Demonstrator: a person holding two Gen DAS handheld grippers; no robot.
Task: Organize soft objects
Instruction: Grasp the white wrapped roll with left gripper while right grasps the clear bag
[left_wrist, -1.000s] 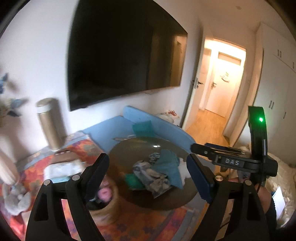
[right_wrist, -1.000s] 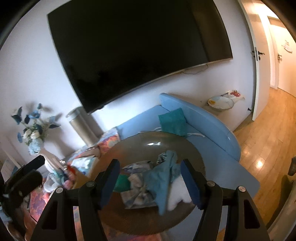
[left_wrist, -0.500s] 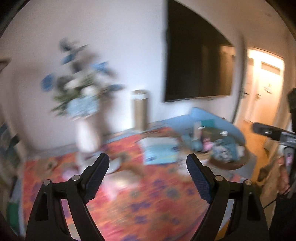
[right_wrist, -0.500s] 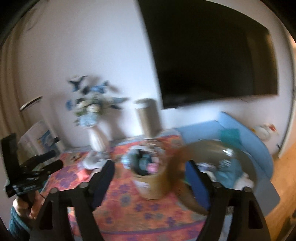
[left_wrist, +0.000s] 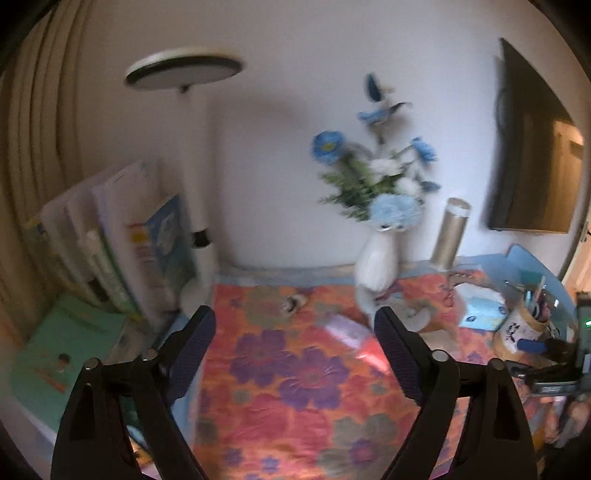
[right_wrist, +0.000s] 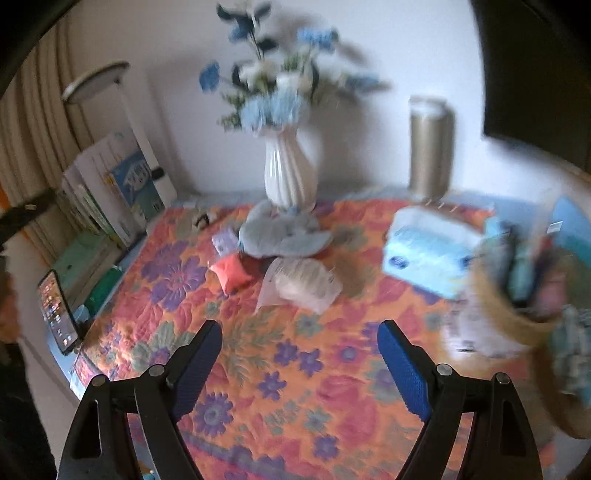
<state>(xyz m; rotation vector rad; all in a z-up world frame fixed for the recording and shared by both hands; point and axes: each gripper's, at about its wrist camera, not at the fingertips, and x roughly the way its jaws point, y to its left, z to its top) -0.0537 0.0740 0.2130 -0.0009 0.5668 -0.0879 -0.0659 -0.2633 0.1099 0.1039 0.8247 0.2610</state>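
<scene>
Both the left gripper (left_wrist: 293, 356) and right gripper (right_wrist: 299, 363) are held wide apart, empty. Soft items, apparently a grey cloth (right_wrist: 282, 236) and red pouch (right_wrist: 232, 273), lie on the floral bench cover (right_wrist: 295, 362).

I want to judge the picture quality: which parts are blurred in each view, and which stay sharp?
Left wrist: flowers and quilt smeared, left gripper sharp. Right wrist: basket and tissue pack heavily blurred, right gripper crisp.

Both views have swung leftward: the television (left_wrist: 532, 147) slid to the right edge, and the floral quilt (right_wrist: 295, 332) now fills the centre.
</scene>
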